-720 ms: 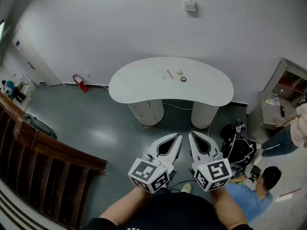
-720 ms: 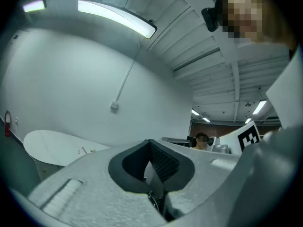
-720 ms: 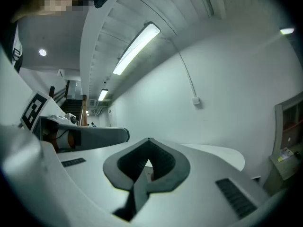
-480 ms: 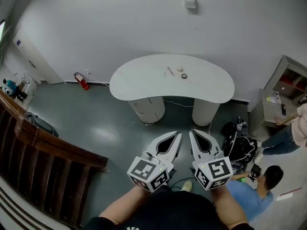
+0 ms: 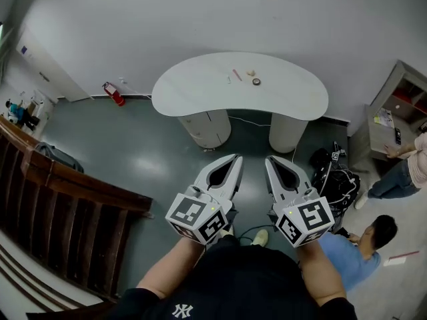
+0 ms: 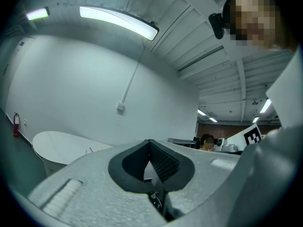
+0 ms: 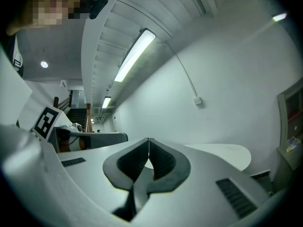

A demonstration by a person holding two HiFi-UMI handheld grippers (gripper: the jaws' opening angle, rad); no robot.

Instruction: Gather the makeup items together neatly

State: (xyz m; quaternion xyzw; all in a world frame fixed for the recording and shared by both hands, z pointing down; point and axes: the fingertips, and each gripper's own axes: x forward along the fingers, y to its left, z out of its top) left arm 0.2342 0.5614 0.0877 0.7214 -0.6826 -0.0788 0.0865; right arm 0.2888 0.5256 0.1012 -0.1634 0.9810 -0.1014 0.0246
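Left gripper (image 5: 236, 159): jaws closed, empty, lower centre
Right gripper (image 5: 269, 160): jaws closed, empty, level for the approach
Makeup items (image 5: 243, 77): scattered on bench (image 5: 193, 95), upper centre

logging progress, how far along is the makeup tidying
Nothing looks done: the pink stick, the dark round item and the pale item lie apart on the table. Nothing is in hand: the left gripper and right gripper are both shut and empty, over the floor well short of the table. All the gathering is left.
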